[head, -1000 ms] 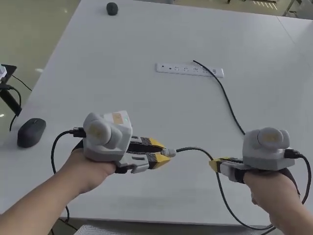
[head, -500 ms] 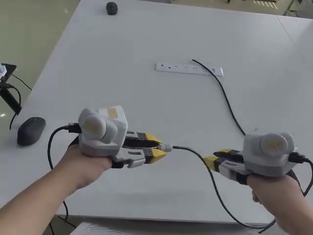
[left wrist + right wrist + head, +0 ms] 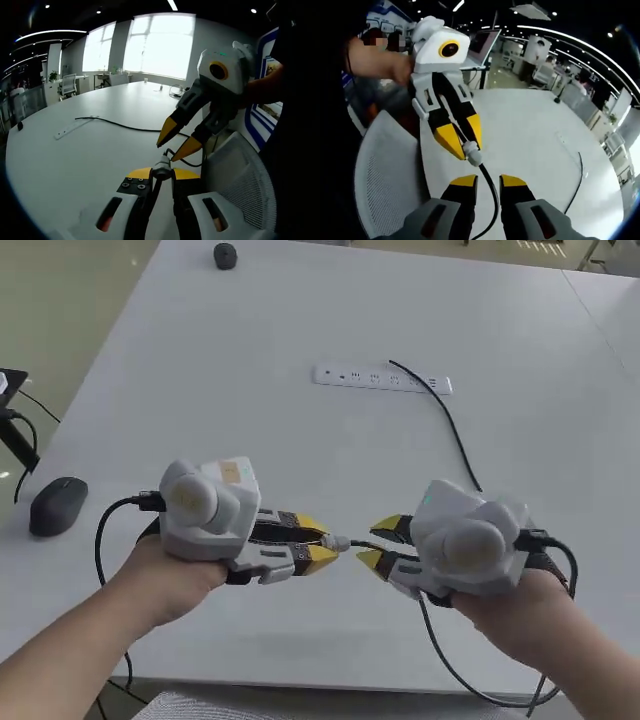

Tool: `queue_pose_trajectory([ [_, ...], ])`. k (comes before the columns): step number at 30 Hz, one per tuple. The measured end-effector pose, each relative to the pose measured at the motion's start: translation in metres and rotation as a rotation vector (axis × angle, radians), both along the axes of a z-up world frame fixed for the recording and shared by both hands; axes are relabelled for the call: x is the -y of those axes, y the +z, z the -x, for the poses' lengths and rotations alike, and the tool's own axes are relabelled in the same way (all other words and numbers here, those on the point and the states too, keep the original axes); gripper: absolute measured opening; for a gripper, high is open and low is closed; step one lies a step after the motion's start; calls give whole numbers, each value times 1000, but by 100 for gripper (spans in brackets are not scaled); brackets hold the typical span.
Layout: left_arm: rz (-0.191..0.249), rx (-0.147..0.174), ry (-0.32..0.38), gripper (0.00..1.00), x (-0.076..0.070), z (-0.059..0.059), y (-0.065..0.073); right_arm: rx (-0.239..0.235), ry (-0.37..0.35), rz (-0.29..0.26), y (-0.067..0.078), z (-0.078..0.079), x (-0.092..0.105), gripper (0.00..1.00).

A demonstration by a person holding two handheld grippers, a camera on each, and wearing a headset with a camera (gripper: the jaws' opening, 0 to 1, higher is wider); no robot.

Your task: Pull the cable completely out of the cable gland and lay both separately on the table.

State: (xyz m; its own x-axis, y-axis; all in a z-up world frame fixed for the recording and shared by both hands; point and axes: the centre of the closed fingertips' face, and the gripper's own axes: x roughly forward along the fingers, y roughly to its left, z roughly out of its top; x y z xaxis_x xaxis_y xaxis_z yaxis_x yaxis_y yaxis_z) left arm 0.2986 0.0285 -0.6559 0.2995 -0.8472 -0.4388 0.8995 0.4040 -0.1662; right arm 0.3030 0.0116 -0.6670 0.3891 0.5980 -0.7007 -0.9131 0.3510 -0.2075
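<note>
Left tool (image 3: 322, 544) clamps cable gland (image 3: 340, 542), mostly hidden between jaws.

The left gripper (image 3: 322, 542) is held in the left hand (image 3: 168, 580) with its jaws clamped on the cable gland (image 3: 341, 542), while the right gripper (image 3: 378, 543), gripped by the right hand (image 3: 510, 615), is pointed at it nose to nose with its 2 jaws set apart.
</note>
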Motion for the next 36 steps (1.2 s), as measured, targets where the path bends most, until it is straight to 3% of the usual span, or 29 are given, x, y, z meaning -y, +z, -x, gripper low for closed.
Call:
queue_pose_trajectory([
  [5,-9,-1,-4,15,4,2,-1,41,47,18,0,1,-3,6],
  [14,0,0,1,15,9,0,3,22,21,0,0,-2,2,1],
  [31,9,0,26,15,11,-3,3,-95,-161,-74,-12,-17,35,0],
  [36,15,7,28,15,13,-4,4,-165,-258,-129,-17,-23,47,0],
])
